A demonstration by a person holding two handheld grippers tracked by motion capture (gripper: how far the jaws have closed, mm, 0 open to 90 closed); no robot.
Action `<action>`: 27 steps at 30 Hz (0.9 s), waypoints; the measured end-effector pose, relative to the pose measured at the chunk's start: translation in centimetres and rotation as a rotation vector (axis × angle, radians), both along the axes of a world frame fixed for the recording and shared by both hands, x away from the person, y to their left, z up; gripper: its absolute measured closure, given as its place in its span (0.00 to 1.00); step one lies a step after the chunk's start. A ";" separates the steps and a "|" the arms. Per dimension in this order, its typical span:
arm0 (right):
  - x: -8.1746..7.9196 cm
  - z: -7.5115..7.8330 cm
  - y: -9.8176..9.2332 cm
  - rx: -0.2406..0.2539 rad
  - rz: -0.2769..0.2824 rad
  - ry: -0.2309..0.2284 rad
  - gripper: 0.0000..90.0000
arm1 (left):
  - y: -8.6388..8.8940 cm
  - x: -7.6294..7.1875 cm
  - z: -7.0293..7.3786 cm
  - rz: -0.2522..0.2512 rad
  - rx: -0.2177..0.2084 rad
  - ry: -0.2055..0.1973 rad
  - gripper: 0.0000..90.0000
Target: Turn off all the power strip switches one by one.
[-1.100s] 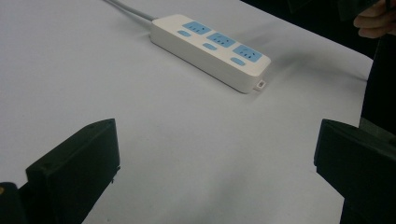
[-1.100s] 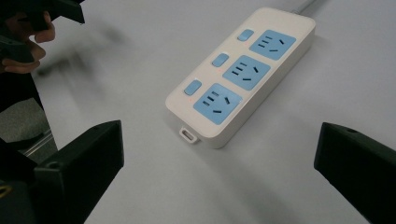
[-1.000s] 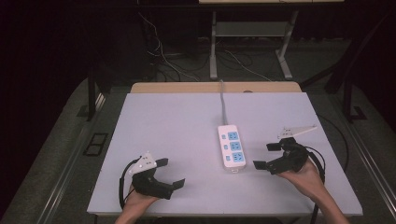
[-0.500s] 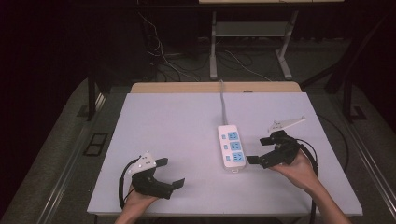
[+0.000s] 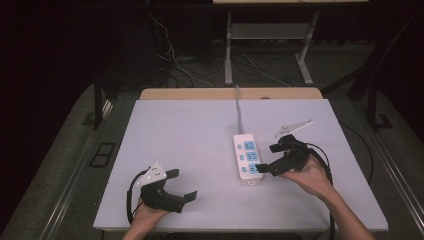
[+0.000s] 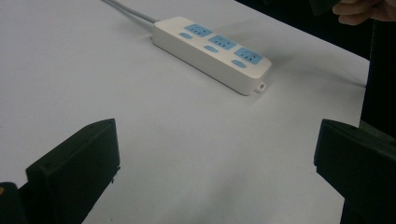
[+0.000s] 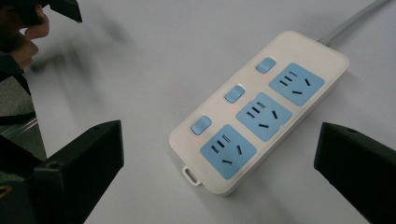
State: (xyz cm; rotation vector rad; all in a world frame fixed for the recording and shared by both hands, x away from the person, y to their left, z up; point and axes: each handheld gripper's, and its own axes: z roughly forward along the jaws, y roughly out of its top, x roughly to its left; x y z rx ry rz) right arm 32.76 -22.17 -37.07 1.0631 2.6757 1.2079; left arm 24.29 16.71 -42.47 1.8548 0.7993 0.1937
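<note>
beside the power strip (image 5: 248,158), right claw (image 5: 269,159) jaws apart, tilted leftward

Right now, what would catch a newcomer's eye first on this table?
The white power strip with three blue sockets, lying right of the middle of the pale table, its grey cord running off the far edge. The right tongs hang open right beside its near end, while the left tongs wait open near the front left.
</note>
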 end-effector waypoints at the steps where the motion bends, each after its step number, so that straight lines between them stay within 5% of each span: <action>1: 0.1 0.0 0.1 -0.002 0.002 0.001 0.02 | 0.0 0.0 0.0 -0.001 0.001 0.000 0.00; 12: 0.6 0.3 1.5 -0.018 0.036 0.015 0.02 | -0.1 0.1 -0.1 -0.005 0.003 0.004 0.00; 13: 0.8 0.3 1.8 -0.019 0.057 0.019 0.16 | -0.1 0.1 -0.1 -0.006 0.004 0.003 0.00; 17: 1.1 0.1 2.2 -0.033 0.067 0.024 0.38 | 0.0 0.1 -0.1 -0.003 0.003 0.003 0.00; 27: 2.0 -0.8 2.6 -0.046 0.079 0.102 0.61 | 0.1 0.1 -0.1 -0.003 -0.002 0.006 0.00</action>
